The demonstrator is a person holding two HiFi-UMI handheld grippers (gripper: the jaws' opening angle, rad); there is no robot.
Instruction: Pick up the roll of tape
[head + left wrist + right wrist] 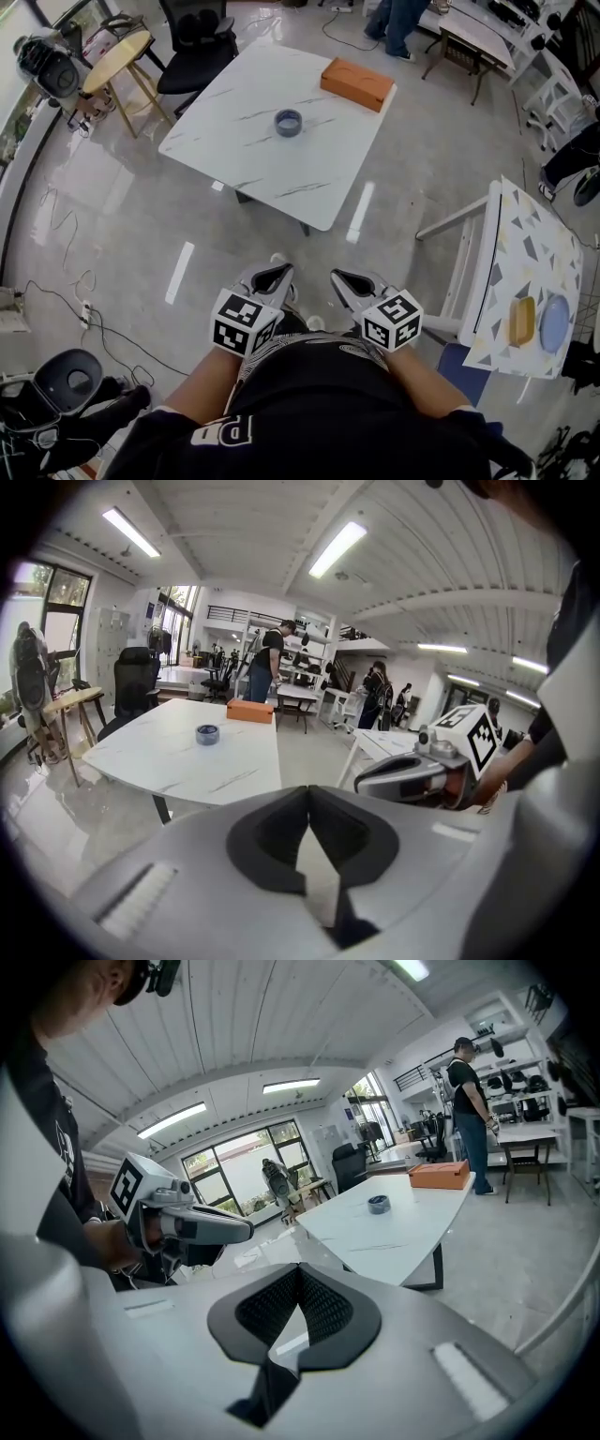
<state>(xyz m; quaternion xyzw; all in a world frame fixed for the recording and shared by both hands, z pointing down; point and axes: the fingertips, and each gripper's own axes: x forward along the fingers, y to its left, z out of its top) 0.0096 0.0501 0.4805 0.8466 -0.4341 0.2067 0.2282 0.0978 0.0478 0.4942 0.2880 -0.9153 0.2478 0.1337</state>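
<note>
The roll of tape lies near the middle of the table; a box lies behind it and to its right, at the table's far right corner.

Glossy grey floor with bright streaks of reflection. White marble-veined tabletop mid-room. Black office chair at its far corner, round wooden side table just beside that. Small table with a triangle-patterned top off to the right. Loose cables trail on the floor, left. White ribbed ceiling, long tube lights, tall windows along one wall.
</note>
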